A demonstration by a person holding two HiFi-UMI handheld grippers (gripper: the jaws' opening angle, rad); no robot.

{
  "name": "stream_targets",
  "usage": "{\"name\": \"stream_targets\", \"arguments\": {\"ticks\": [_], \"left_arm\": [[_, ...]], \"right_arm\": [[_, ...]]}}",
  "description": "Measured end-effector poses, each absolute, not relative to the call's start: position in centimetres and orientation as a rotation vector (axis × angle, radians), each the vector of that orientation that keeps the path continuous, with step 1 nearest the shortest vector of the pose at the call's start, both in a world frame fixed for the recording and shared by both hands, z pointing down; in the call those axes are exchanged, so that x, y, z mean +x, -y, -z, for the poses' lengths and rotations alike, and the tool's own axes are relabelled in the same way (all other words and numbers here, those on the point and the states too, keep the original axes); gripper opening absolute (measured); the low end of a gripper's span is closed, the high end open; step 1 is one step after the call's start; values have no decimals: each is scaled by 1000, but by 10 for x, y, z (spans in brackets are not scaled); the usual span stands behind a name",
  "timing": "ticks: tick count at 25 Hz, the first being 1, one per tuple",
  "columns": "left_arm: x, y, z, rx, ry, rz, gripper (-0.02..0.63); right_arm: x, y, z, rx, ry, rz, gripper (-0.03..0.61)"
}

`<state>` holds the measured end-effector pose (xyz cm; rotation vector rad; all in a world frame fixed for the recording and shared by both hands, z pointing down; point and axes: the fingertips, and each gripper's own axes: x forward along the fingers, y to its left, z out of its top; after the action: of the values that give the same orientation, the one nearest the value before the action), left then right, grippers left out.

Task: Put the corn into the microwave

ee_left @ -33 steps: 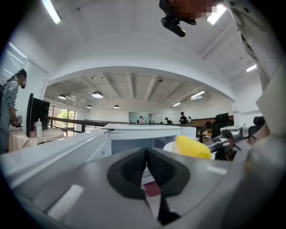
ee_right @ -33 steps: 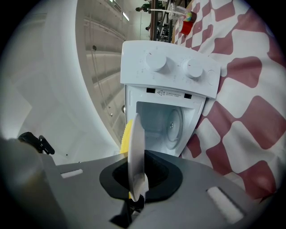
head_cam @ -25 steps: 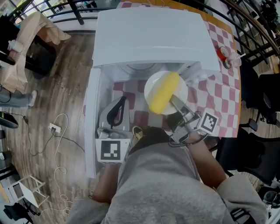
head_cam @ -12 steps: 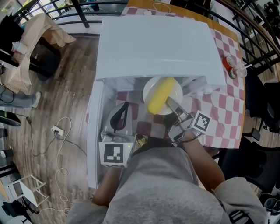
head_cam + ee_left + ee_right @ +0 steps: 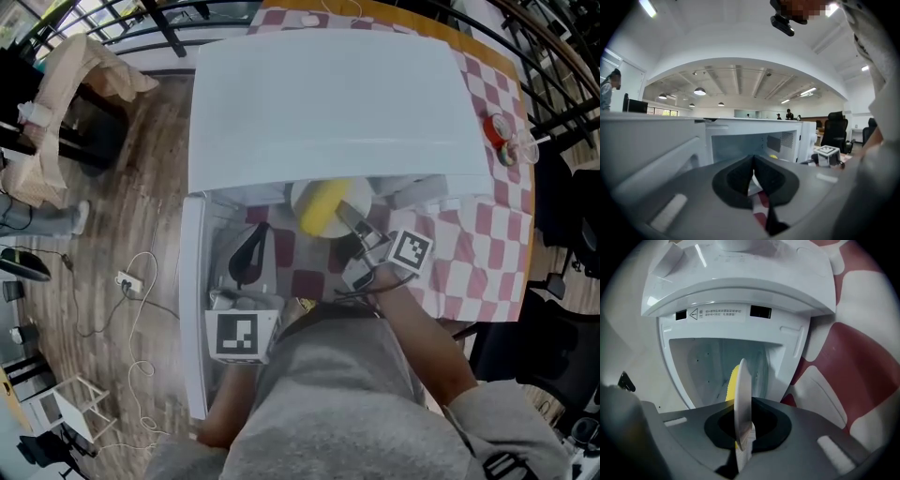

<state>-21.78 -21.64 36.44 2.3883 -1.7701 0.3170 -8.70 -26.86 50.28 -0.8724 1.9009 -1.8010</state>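
Head view: the white microwave stands open on the checked surface. At its mouth, a white plate carries the yellow corn. The right gripper clamps the plate's rim. The left gripper, jaws together and empty, is low beside the door.

corn on plate | plate in microwave mouth | door left | microwave on table
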Motion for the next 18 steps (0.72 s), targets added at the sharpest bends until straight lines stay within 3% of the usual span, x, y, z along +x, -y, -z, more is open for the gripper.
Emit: {"name": "stream_targets", "arguments": {"ticks": [18], "left_arm": [[-212, 215, -370, 2405, 1744, -342, 11]], "right_arm": [[-95, 287, -520, -928, -1755, 1856, 8]]}}
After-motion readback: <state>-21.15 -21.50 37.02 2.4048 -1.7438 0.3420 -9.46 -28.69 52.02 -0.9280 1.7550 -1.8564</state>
